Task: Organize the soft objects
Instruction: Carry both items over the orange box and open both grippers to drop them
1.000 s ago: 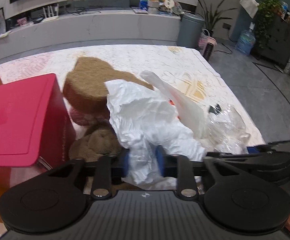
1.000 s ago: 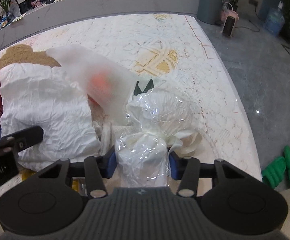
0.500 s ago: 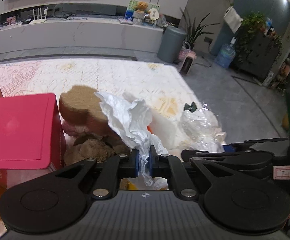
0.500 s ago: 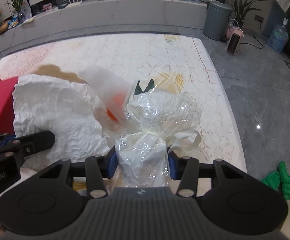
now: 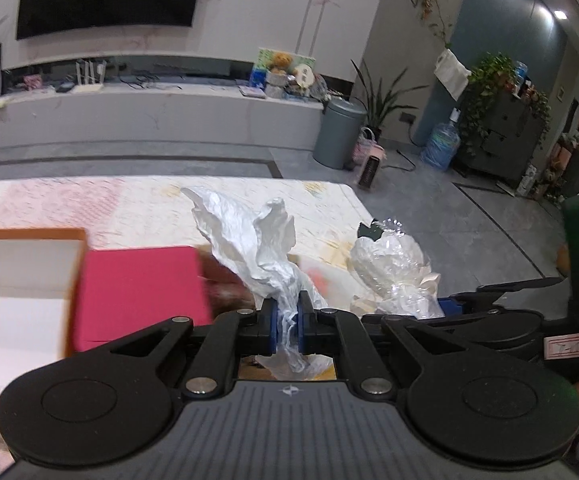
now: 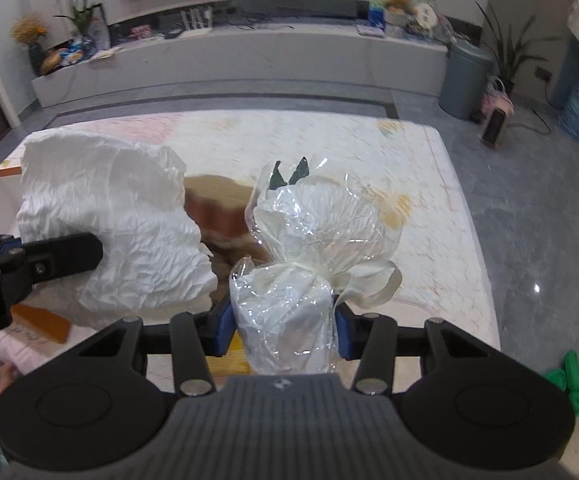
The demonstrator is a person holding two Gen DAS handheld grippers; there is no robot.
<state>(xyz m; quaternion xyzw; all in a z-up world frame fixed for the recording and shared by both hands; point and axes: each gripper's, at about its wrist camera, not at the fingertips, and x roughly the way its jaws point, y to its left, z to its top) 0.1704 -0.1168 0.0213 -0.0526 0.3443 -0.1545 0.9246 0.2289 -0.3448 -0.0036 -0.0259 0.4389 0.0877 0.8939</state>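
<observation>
My left gripper (image 5: 288, 322) is shut on a crumpled white plastic bag (image 5: 257, 240) and holds it above the table; the same bag (image 6: 105, 232) billows wide in the right wrist view. My right gripper (image 6: 283, 322) is shut on a cellophane-wrapped white bundle (image 6: 309, 240) tied with a cream ribbon (image 6: 369, 284). That bundle (image 5: 389, 264) hangs to the right in the left wrist view. A brown plush toy (image 6: 217, 204) lies on the table below, mostly hidden by the bag and the bundle.
A red-lidded box (image 5: 141, 292) and an open orange box with a white inside (image 5: 17, 280) sit at the left. The table wears a pale patterned cloth (image 6: 329, 136). Beyond are a grey floor, a grey bin (image 5: 339, 134) and a long low counter (image 5: 141, 116).
Both grippers have risen, lifting the white bag and the wrapped bundle off the table. The left jaws have closed tight on the bag. The plush toy stayed below.
</observation>
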